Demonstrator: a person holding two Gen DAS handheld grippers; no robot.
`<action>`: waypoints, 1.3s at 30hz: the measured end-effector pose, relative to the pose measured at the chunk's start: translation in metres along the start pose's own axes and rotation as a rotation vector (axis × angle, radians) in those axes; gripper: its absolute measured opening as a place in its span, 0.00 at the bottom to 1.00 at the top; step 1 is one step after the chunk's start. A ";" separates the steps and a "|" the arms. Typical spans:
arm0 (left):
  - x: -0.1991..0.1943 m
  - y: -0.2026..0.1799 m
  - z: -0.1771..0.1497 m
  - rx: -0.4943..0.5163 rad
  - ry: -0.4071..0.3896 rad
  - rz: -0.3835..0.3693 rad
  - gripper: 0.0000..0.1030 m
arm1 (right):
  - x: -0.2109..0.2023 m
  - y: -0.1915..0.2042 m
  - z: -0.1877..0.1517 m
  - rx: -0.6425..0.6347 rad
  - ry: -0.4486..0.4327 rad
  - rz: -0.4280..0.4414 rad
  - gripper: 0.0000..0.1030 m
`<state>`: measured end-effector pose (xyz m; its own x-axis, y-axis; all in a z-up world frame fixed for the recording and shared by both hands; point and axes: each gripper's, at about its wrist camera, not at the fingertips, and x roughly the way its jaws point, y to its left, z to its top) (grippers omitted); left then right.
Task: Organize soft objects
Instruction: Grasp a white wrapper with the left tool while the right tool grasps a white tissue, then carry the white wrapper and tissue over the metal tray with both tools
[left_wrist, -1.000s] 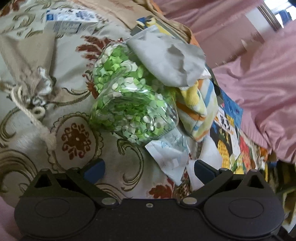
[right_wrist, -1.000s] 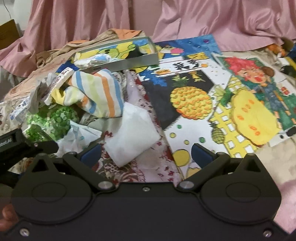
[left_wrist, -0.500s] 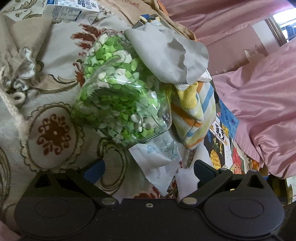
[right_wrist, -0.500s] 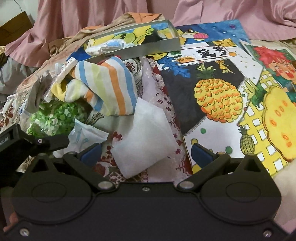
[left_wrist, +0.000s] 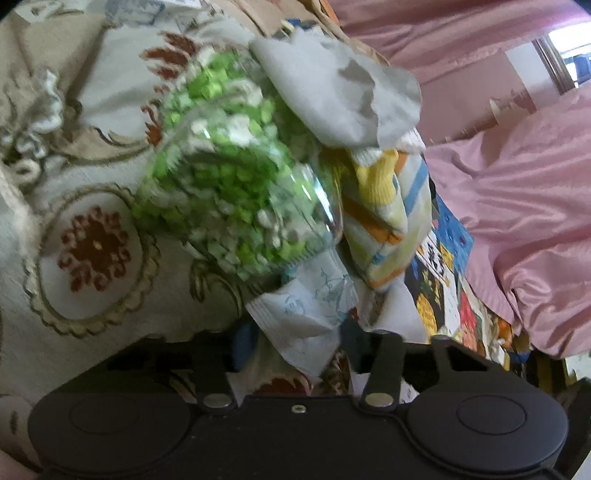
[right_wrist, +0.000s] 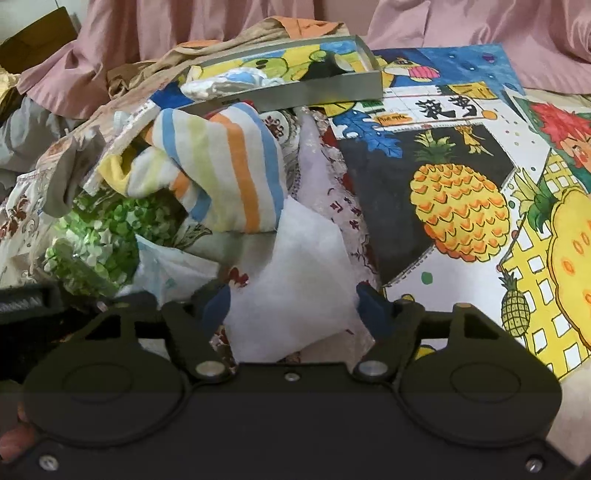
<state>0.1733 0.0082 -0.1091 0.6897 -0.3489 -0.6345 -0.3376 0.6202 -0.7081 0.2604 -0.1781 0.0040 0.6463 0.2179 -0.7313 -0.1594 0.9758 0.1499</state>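
Note:
A pale printed packet (left_wrist: 306, 314) lies between the fingers of my left gripper (left_wrist: 295, 339), whose jaws have narrowed onto it. Behind it lies a clear jar of green and white bits (left_wrist: 229, 192), a grey cloth (left_wrist: 340, 99) and a striped sock (left_wrist: 388, 214). My right gripper (right_wrist: 291, 306) has its blue pads on either side of a white soft pad (right_wrist: 295, 280), partly closed around it. The striped sock (right_wrist: 221, 166), the jar (right_wrist: 99, 236) and the packet (right_wrist: 170, 269) show in the right wrist view too.
A patterned beige bedcover (left_wrist: 92, 251) lies under the left items. A grey shallow box (right_wrist: 295, 85) with a wrapped item sits behind the sock. Colourful pineapple drawings (right_wrist: 458, 206) cover the right side. Pink curtains (right_wrist: 480, 22) hang behind.
Both grippers moved forward and narrowed their jaws: the left around the printed packet, the right around the white pad. The left view is blurred from motion.

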 end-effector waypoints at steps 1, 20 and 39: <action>0.001 -0.001 -0.001 0.003 0.004 -0.003 0.42 | -0.001 0.001 0.000 -0.004 -0.005 0.000 0.56; -0.004 -0.026 -0.013 0.186 -0.016 -0.035 0.11 | -0.041 0.005 -0.004 -0.022 -0.151 -0.032 0.03; -0.053 -0.091 0.018 0.438 -0.264 -0.100 0.11 | -0.086 -0.006 0.028 -0.123 -0.565 -0.026 0.02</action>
<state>0.1791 -0.0168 -0.0054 0.8620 -0.2674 -0.4306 -0.0011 0.8486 -0.5290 0.2261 -0.2020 0.0848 0.9440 0.2040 -0.2594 -0.2023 0.9787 0.0335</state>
